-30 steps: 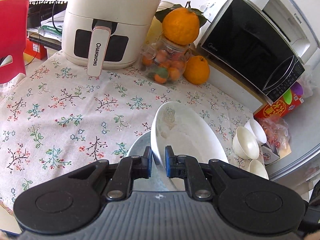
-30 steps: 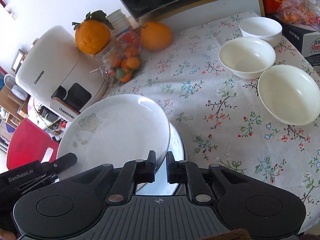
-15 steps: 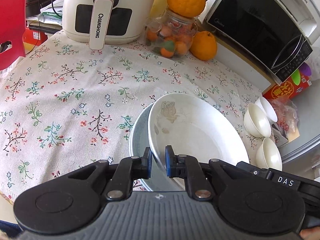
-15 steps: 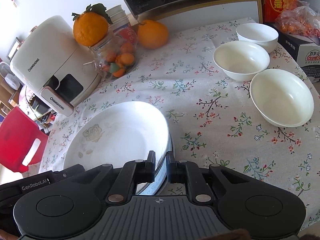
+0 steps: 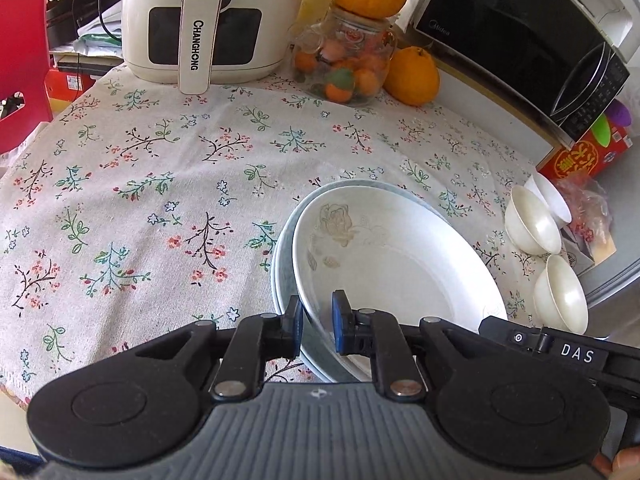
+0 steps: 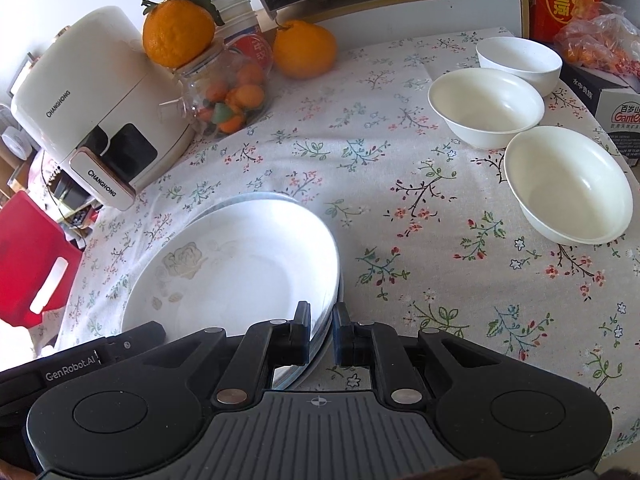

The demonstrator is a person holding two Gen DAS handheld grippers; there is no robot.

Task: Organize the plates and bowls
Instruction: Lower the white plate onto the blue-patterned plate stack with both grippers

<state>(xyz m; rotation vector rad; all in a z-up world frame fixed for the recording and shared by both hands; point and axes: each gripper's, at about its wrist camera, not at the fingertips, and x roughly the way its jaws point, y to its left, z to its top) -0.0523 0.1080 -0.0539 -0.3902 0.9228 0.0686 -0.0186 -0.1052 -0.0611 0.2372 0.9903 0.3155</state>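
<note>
A white plate with a faint rose print (image 5: 384, 256) (image 6: 240, 272) lies on top of a grey-rimmed plate (image 5: 282, 276) (image 6: 256, 198) on the flowered tablecloth. My left gripper (image 5: 316, 324) has its fingers on either side of the white plate's near left rim, slightly parted. My right gripper (image 6: 322, 328) straddles the plates' near right rim, fingers slightly parted too. Three white bowls stand to the right: a near one (image 6: 568, 184), a middle one (image 6: 486, 108) and a far one (image 6: 520, 60).
A white air fryer (image 5: 212, 20), a glass jar of small oranges (image 5: 344, 64) with a large orange on top, another orange (image 5: 412, 76) and a black microwave (image 5: 520, 40) line the back. A red box and snack bags sit at far right. A red chair (image 5: 20, 64) stands left.
Both grippers lowered the white plate from a tilted, raised hold until it lies flat on the grey-rimmed plate. Both sets of fingers have parted a little at the rim.
</note>
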